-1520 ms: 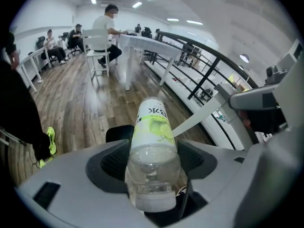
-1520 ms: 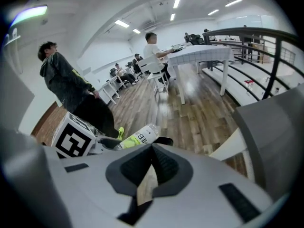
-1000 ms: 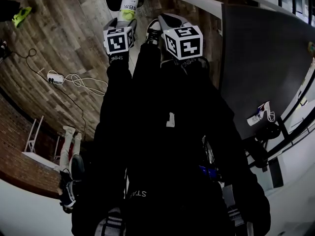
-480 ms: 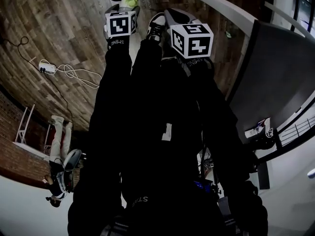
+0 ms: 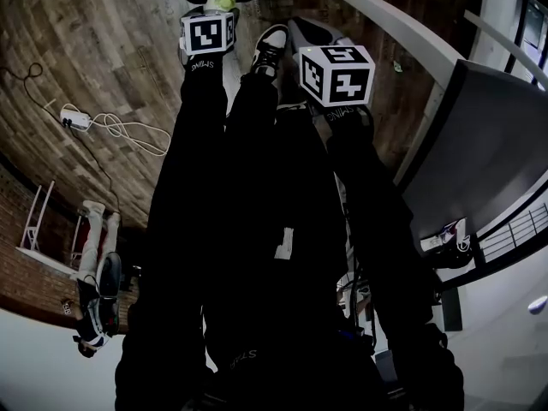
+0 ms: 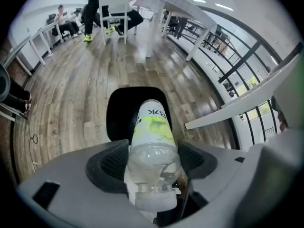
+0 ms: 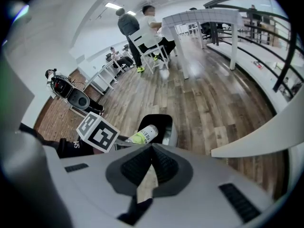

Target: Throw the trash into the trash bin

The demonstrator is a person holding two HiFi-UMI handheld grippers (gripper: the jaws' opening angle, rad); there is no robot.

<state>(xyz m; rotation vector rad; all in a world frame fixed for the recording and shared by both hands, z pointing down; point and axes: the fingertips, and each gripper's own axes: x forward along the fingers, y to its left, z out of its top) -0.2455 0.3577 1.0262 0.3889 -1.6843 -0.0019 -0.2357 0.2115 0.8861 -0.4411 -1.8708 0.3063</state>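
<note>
Left tool (image 6: 152,161) extended further | clamps bottle (image 6: 151,127) above bin (image 6: 117,115) | right tool (image 7: 152,164) closed

Held forward side by side, the left gripper (image 6: 152,161) clamps a bottle (image 6: 151,127); the right gripper's (image 7: 152,167) jaws meet.

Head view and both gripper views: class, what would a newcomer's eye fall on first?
A clear bottle with a lime-green label, gripped in the left tool, points at a black bin on the wood floor. The right tool beside it is shut.
</note>
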